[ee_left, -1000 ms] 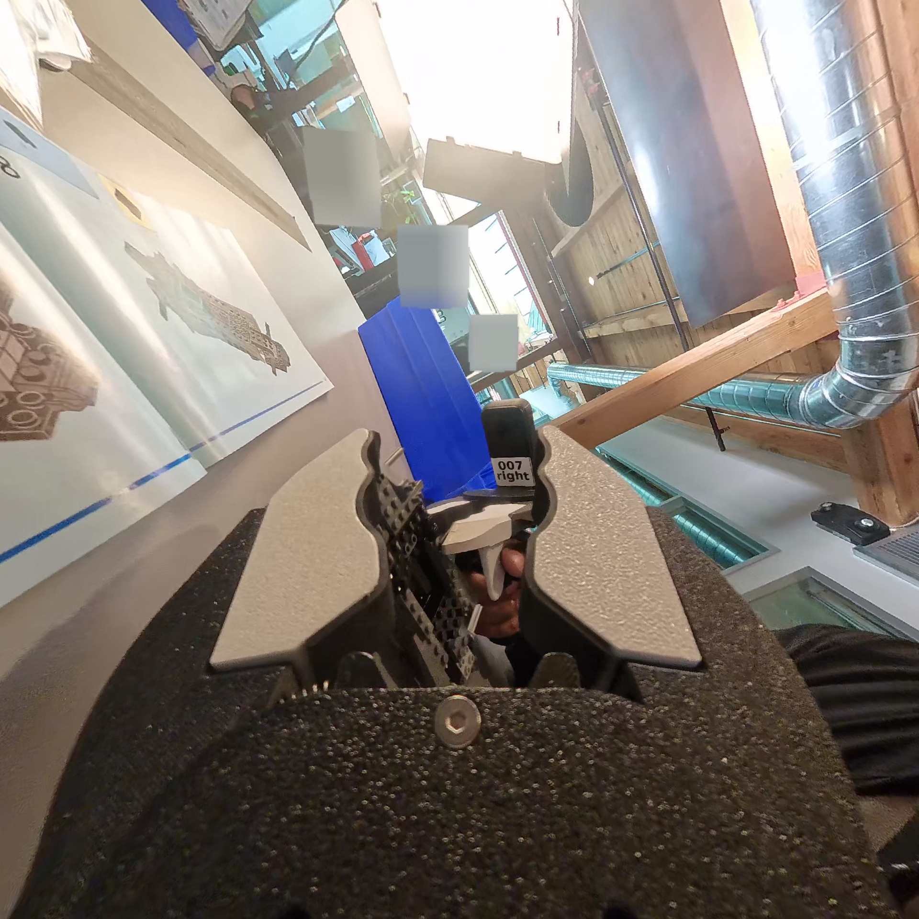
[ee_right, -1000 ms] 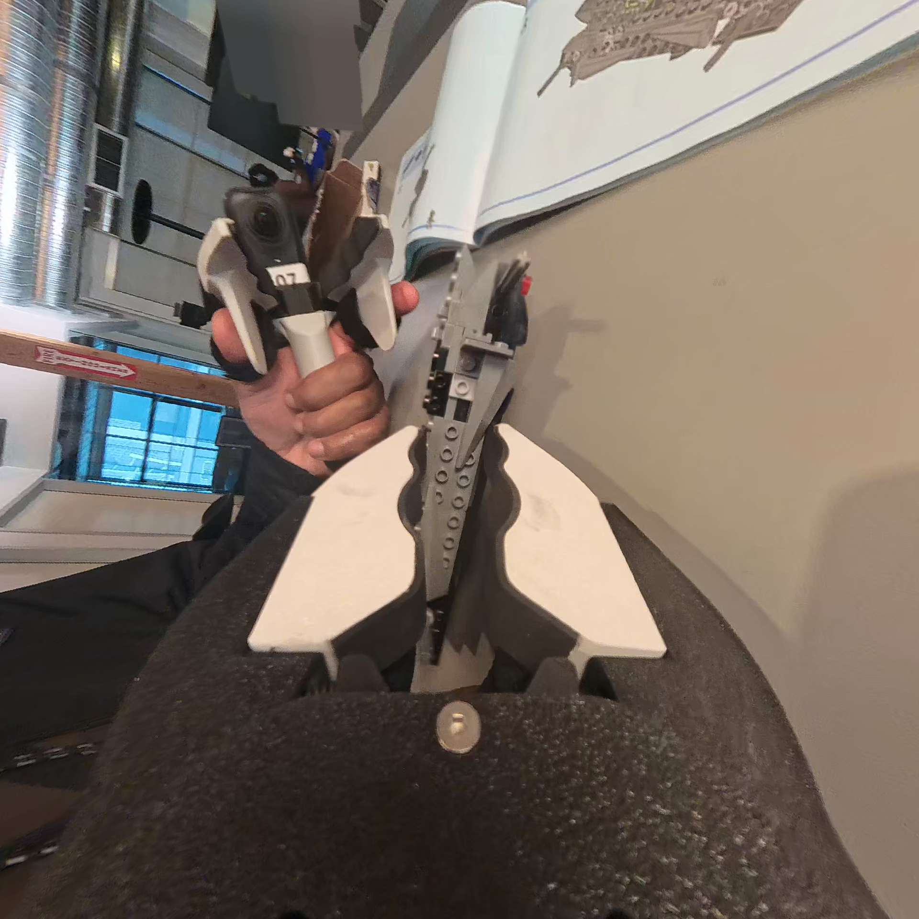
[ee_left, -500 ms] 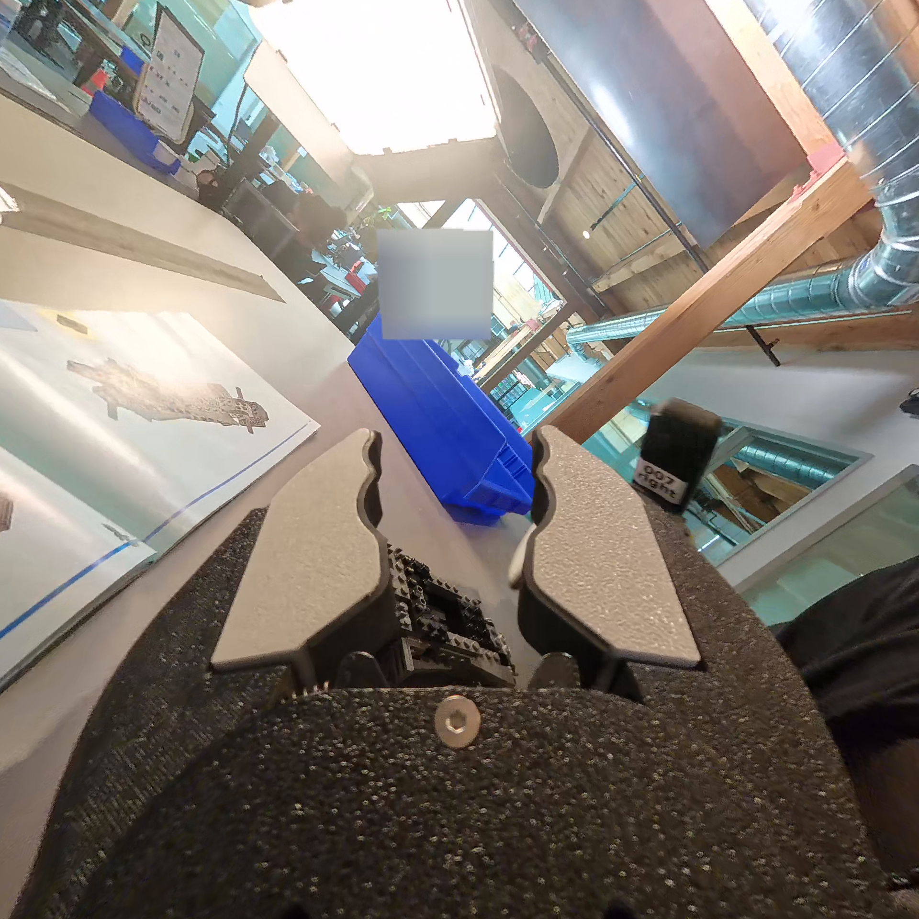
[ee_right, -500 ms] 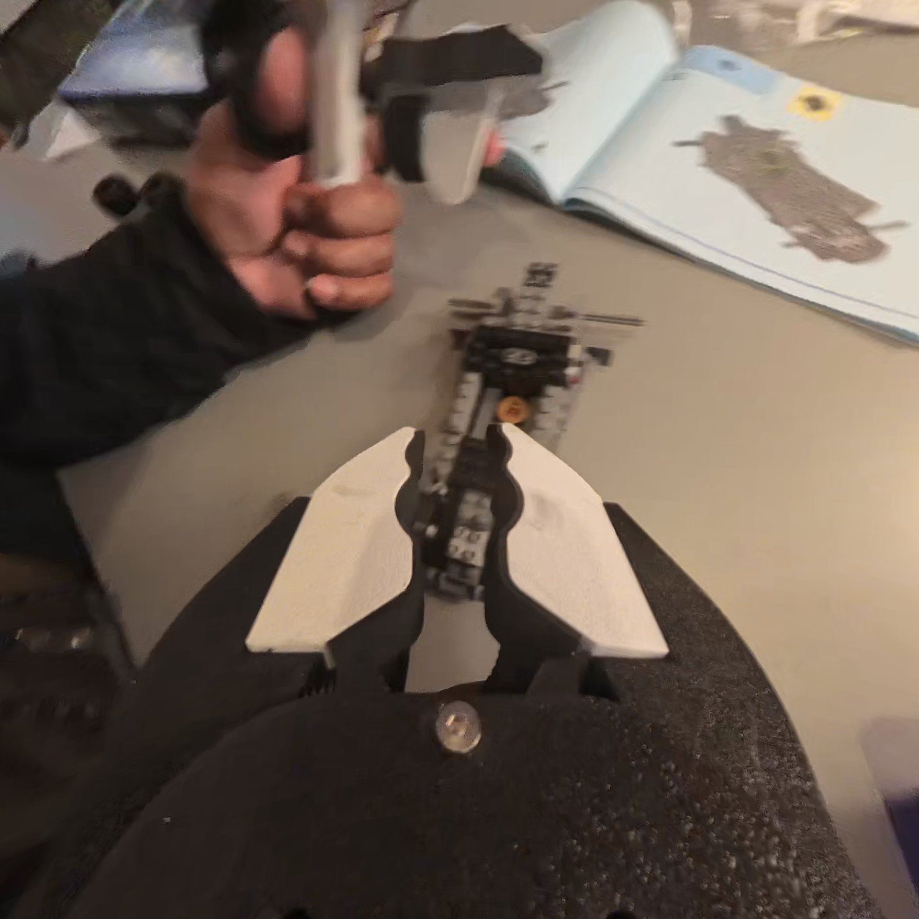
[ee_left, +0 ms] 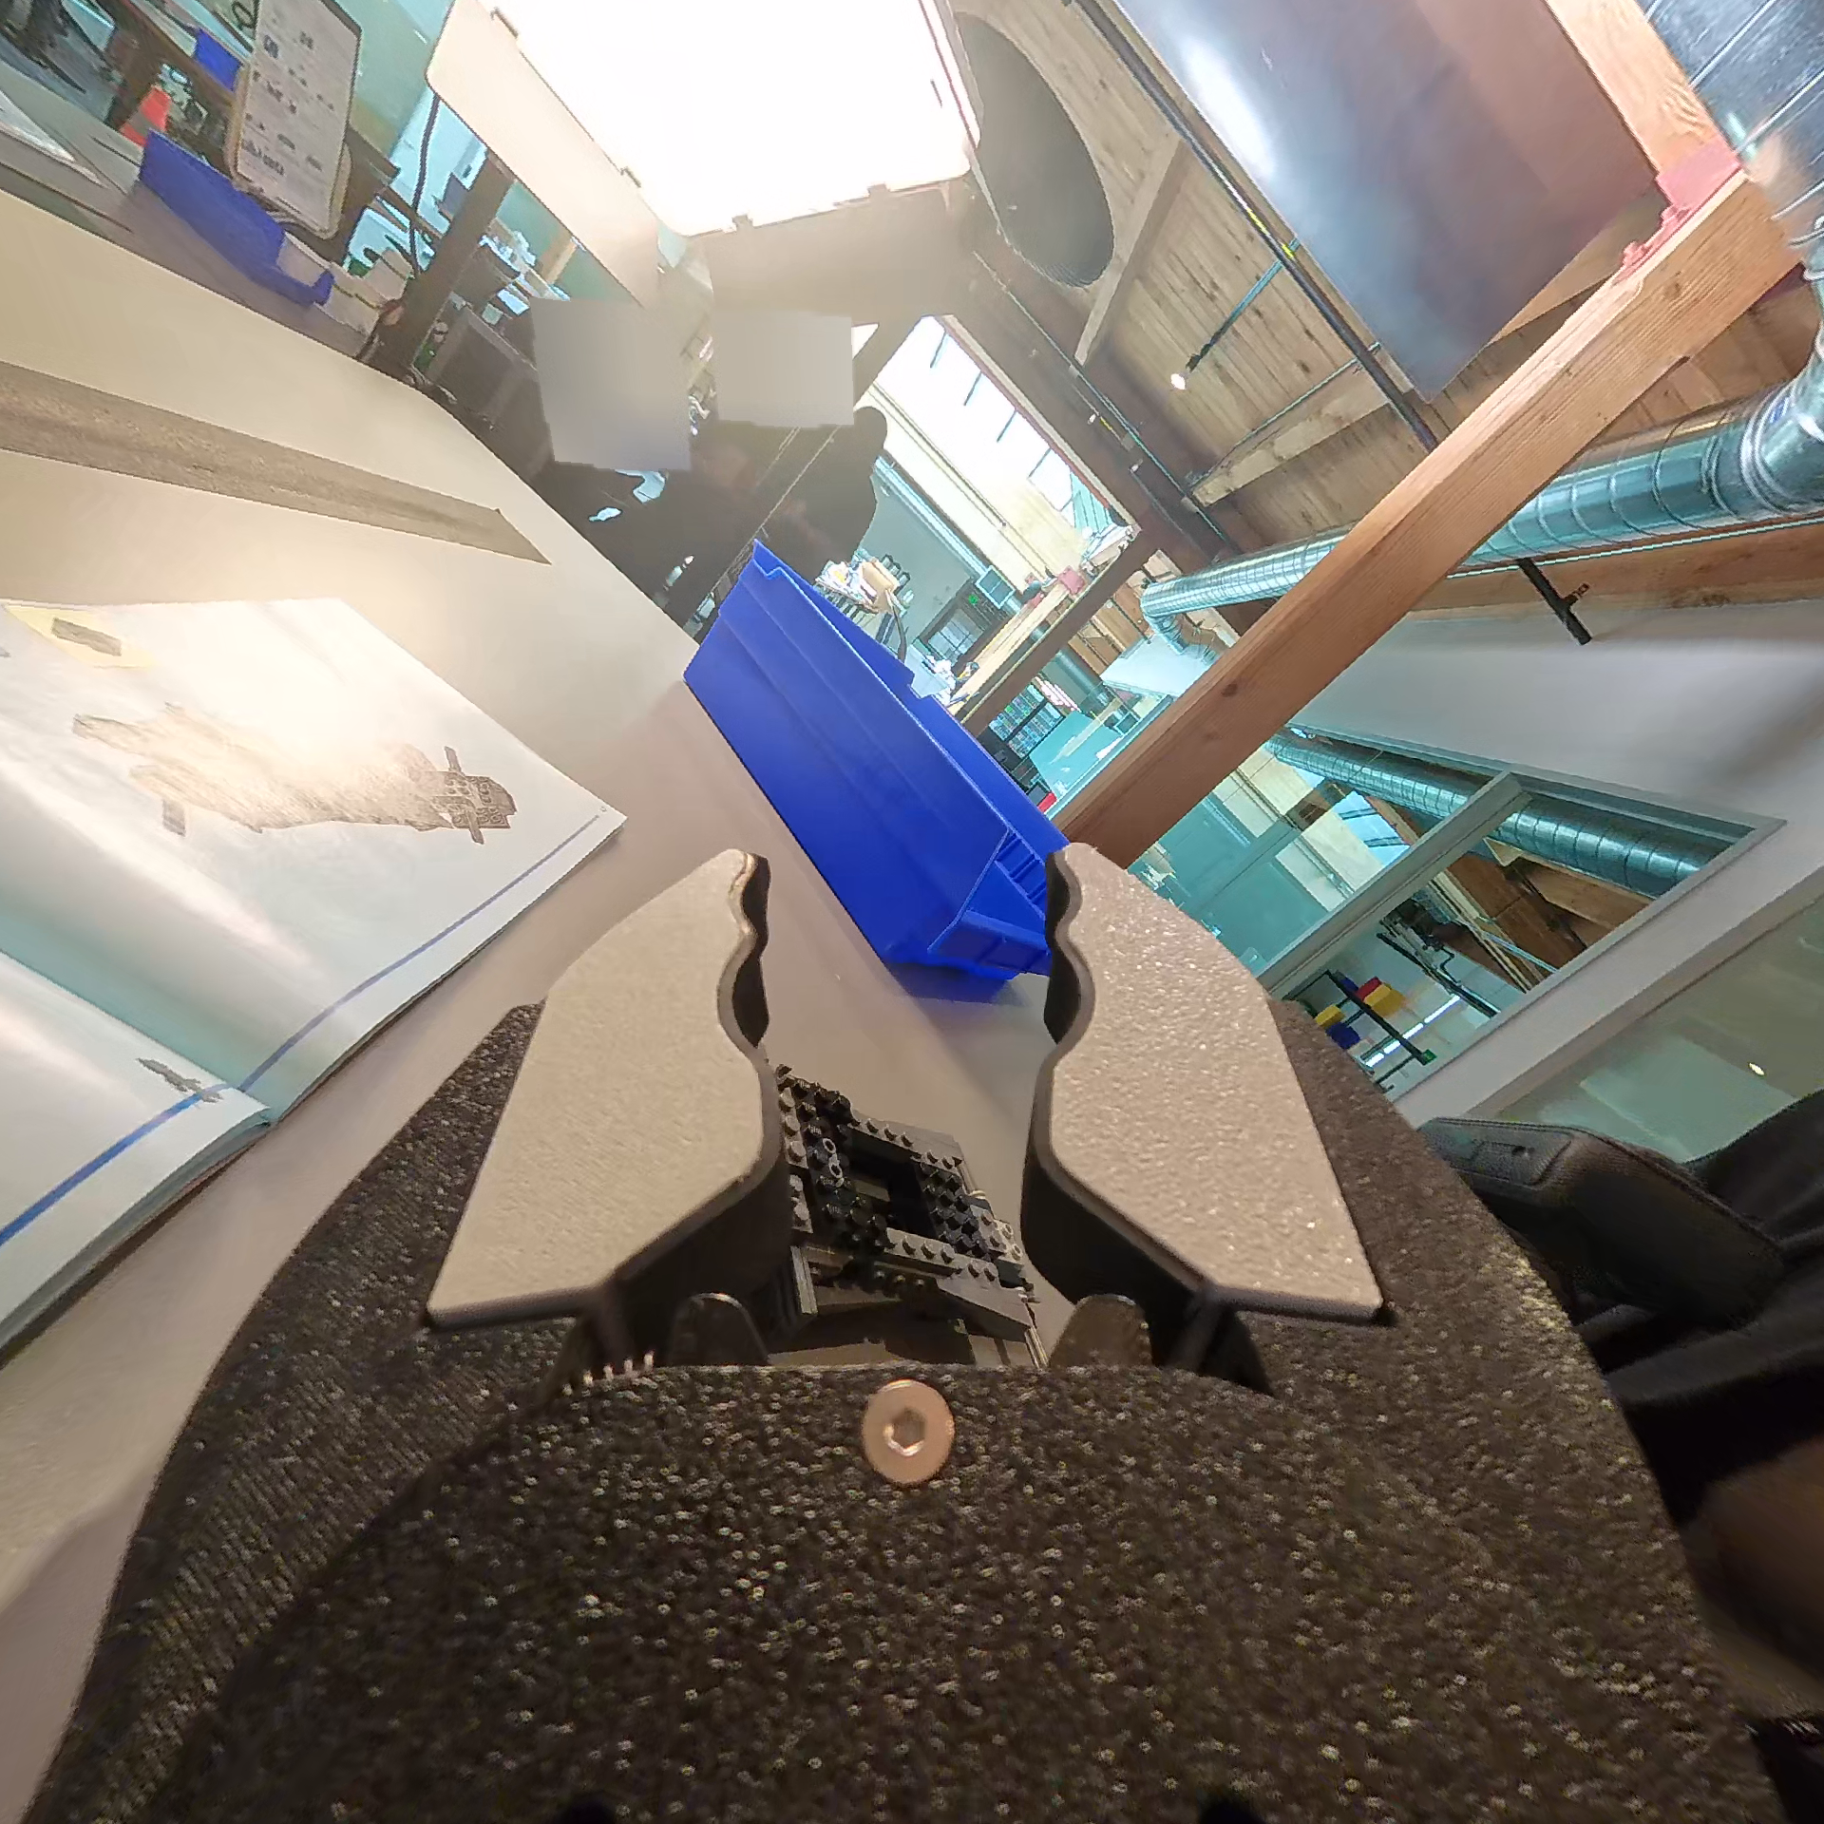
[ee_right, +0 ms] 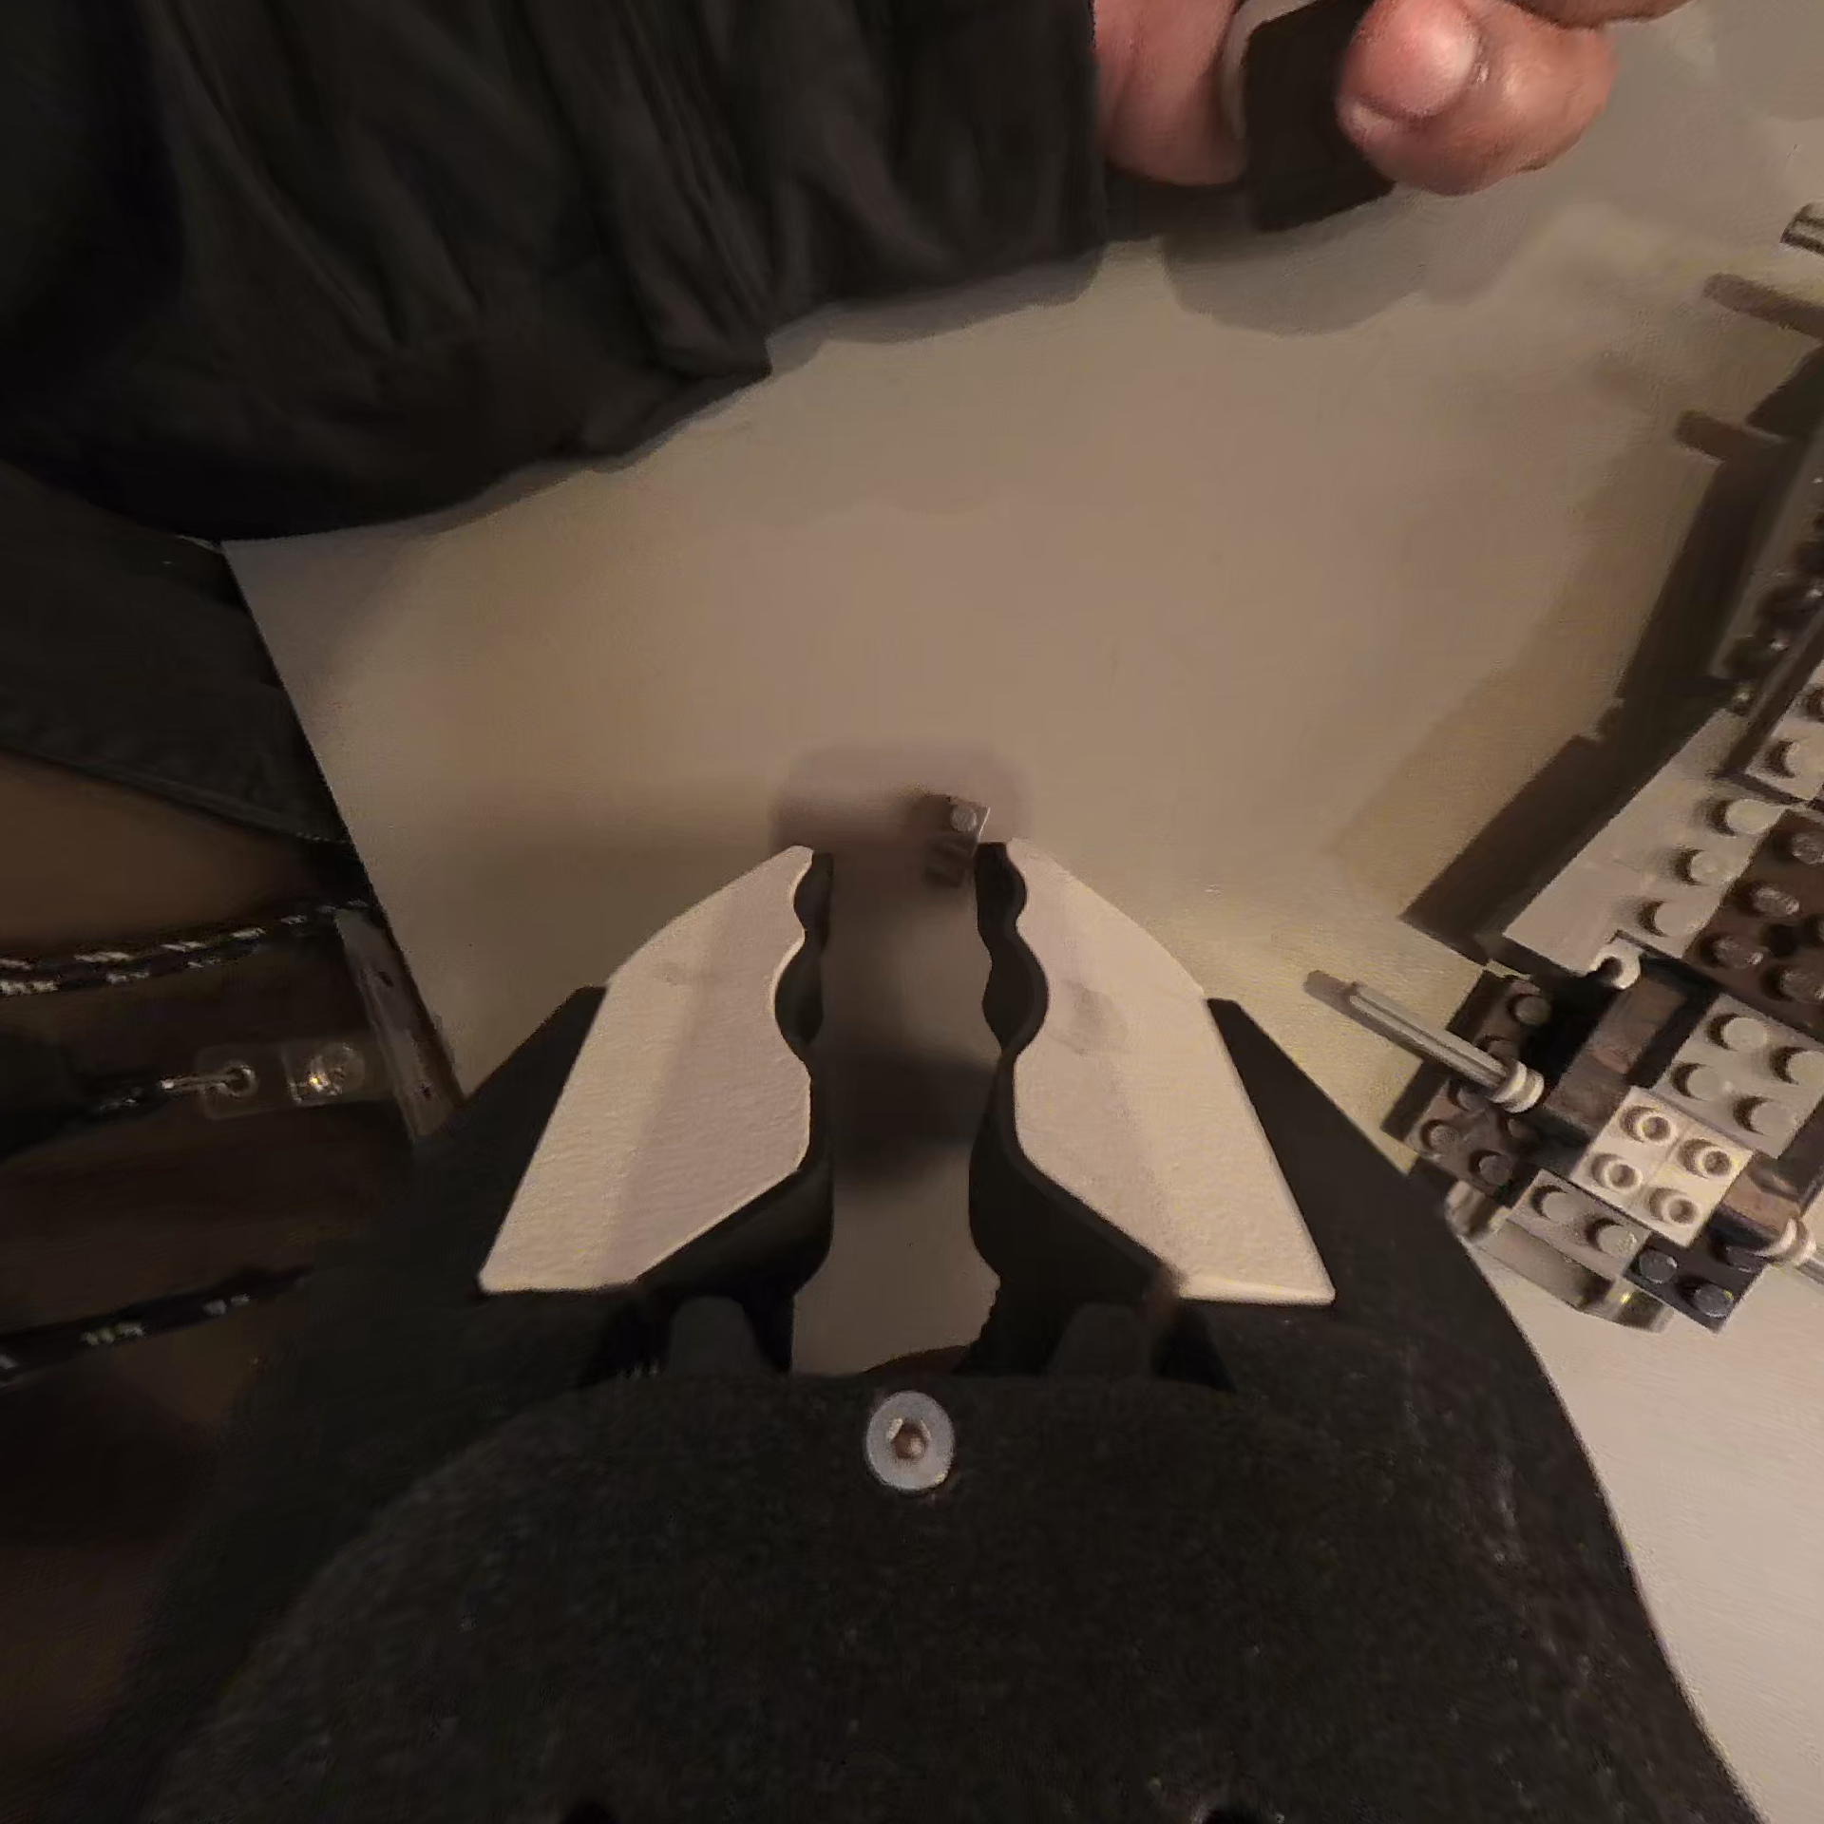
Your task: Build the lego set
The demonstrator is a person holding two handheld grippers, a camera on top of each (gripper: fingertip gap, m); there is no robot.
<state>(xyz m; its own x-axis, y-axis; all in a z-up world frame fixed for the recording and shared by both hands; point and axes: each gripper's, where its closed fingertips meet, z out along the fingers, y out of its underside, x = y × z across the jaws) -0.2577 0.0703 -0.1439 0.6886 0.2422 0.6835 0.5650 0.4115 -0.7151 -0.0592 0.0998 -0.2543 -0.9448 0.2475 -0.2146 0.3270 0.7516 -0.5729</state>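
Note:
A grey and black brick model [ee_right: 1698,997] lies flat on the table [ee_right: 987,494], to the right of my right gripper [ee_right: 900,857]. That gripper is open and holds nothing. A small grey brick piece [ee_right: 952,839] lies on the table just ahead of its right fingertip. My left gripper [ee_left: 903,869] is open with its fingers wide apart. The black studded part of the model [ee_left: 888,1214] shows low between the bases of its fingers, and I see no pad pressing on it. In the right wrist view, a hand [ee_right: 1382,89] at the top edge holds the left gripper's handle.
An open instruction booklet [ee_left: 247,790] lies left of the left gripper. A blue bin [ee_left: 869,790] stands ahead of it on the table. The table's near edge [ee_right: 296,740] and a black sleeve [ee_right: 444,217] are left of the right gripper. The tips of one gripper are about 25 centimetres away from the tips of the other.
The right gripper laid the model on the table, let it go and moved left to the small grey piece, its jaws wider. The left gripper swung down low over the table.

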